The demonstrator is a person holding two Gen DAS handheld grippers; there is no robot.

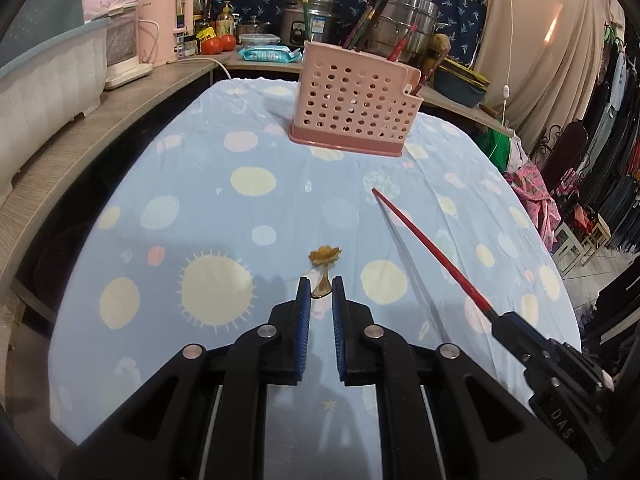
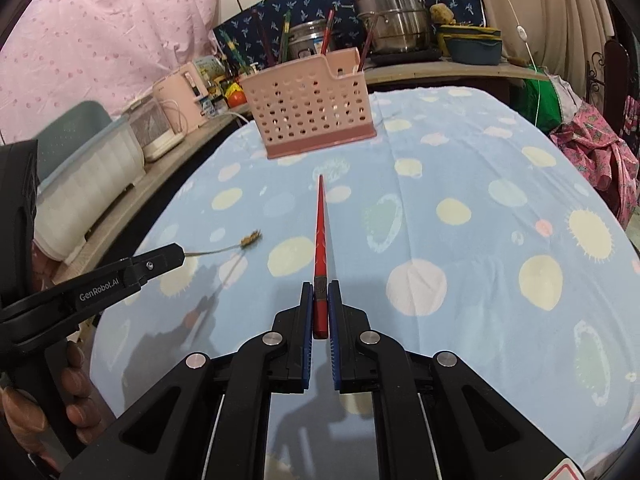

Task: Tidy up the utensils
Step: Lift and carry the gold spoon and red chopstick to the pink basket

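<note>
nearest the lens in the right wrist view, the right hand-held gripper is closed on the thick end of a red chopstick, its blue pads pinching it low in the centre of the frame so the thin tip points up the frame toward the pink perforated utensil holder at upper centre; held by the butt and aimed like that, the stick looks ready to be carried forward and dropped tip-first into the holder, though that is only a judgement. in the left wrist view the left hand-held gripper sits at lower centre with its jaws narrowly apart around the handle of a small gold flower-ended utensil; whether the pads are actually pressing it i cannot tell, and in the right wrist view it seems to stick out from that gripper's tip. the holder stands on the surface, which is covered in a pale blue cloth with yellow spots, and already has several chopsticks leaning in it. the cloth between both grippers and the holder shows nothing lying on it, so the path looks free; the standing sticks inside may crowd the opening. behind, in the upper part of the frame, are steel pots, a pink appliance and tomatoes.
</note>
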